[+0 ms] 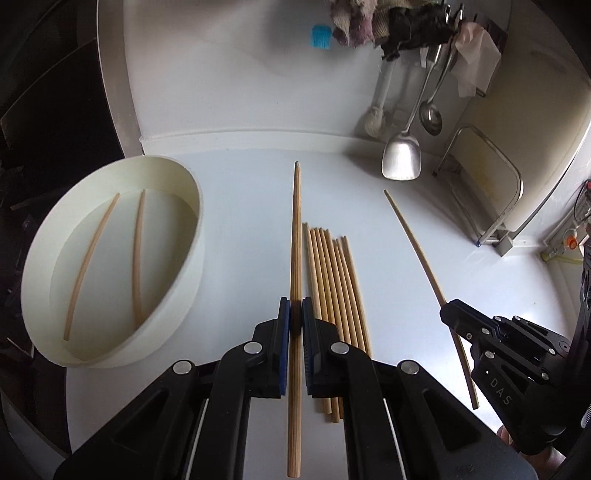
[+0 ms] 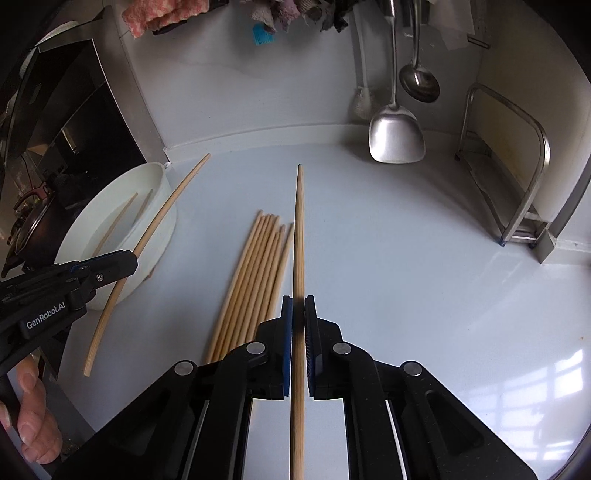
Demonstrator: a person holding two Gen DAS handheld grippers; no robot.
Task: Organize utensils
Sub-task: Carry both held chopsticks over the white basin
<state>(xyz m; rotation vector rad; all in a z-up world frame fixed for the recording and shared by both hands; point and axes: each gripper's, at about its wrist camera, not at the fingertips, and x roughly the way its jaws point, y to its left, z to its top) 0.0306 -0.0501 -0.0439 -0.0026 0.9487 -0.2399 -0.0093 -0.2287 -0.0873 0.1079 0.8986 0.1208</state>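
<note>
My left gripper is shut on a wooden chopstick and holds it above the white counter. My right gripper is shut on another chopstick, also off the counter. Each gripper shows in the other view, the right gripper with its chopstick, the left gripper with its chopstick. A pile of several chopsticks lies on the counter between the grippers; it also shows in the right wrist view. A white oval tub at left holds two chopsticks.
A steel spatula and ladle hang at the back wall, beside a white brush. A metal rack stands at back right. Cloths hang above. A dark stove area lies left of the tub.
</note>
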